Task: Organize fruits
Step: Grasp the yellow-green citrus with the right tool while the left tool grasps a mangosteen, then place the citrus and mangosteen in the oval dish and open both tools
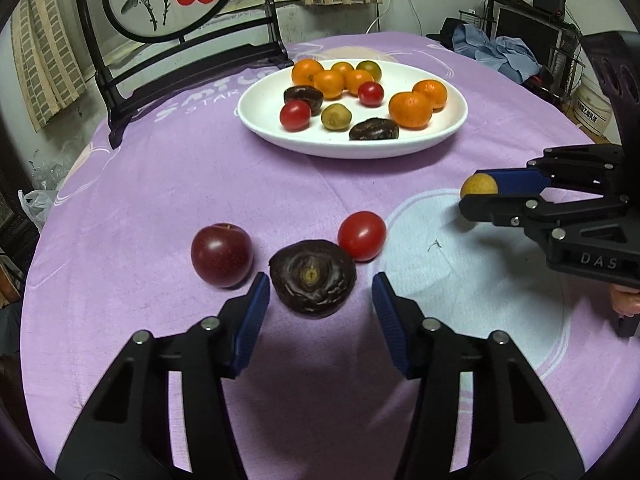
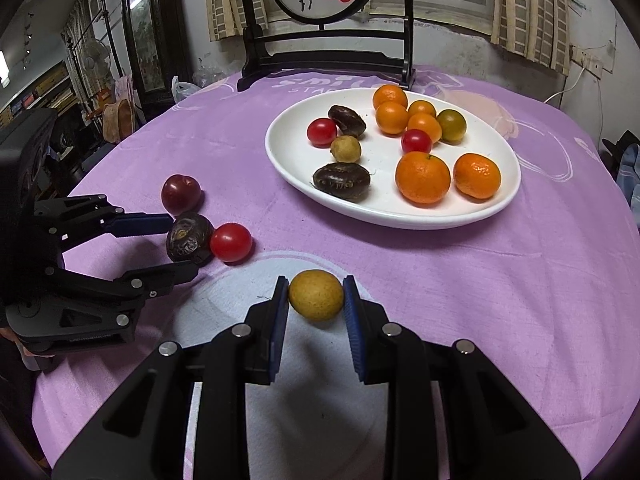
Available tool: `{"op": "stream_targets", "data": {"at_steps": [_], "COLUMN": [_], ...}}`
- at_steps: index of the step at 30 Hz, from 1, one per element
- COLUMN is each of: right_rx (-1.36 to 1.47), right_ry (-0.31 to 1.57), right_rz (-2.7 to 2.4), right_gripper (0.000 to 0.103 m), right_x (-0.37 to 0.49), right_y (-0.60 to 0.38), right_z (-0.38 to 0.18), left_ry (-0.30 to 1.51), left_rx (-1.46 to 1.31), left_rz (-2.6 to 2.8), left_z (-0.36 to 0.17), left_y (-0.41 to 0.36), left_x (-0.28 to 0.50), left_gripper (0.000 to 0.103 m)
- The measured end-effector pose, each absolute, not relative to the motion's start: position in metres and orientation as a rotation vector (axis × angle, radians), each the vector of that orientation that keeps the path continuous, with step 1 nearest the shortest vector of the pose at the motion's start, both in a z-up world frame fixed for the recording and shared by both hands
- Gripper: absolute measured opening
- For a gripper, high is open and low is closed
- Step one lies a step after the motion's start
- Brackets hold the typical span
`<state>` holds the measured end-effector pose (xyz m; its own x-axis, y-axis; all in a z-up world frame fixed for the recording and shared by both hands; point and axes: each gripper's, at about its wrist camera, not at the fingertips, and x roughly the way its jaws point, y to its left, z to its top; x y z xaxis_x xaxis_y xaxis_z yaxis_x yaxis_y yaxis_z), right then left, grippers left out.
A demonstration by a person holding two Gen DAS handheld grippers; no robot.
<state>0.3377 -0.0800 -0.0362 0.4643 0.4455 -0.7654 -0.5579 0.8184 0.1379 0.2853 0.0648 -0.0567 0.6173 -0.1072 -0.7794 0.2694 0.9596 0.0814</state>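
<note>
Right gripper [image 2: 315,296] jaws pinch a round yellow-brown fruit [image 2: 316,295], while left gripper [image 1: 318,294] jaws gape around a wrinkled dark passion fruit [image 1: 313,278].

We see a matt, fuzzy purple cloth [image 1: 168,184] under a glossy white plate [image 1: 400,148]; beside it a shiny tomato [image 1: 361,235] touches a wrinkled, dull dark fruit [image 1: 313,278].

Orange tangerines [image 2: 422,177] and red tomatoes [image 2: 321,132] fill a white plate [image 2: 400,216] on a purple tablecloth [image 2: 500,280].
</note>
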Motion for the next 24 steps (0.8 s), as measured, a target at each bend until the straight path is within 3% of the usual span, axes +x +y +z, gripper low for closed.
{"op": "stream_targets", "data": {"at_steps": [20, 24], "right_rx": [-0.144, -0.145], "right_ry": [0.885, 0.882], "right_rz": [0.624, 0.628], "right_gripper": [0.028, 0.028], "right_x": [0.335, 0.334], "right_y": [-0.078, -0.078], "right_z": [-0.033, -0.032], "left_ry": [0.914, 0.849], "left_rx": [0.163, 0.18], "left_rz": [-0.214, -0.21], "left_z": [-0.067, -0.05], "left_y": [0.069, 0.066], "left_x": [0.298, 0.284], "left_gripper": [0.047, 0.047]}}
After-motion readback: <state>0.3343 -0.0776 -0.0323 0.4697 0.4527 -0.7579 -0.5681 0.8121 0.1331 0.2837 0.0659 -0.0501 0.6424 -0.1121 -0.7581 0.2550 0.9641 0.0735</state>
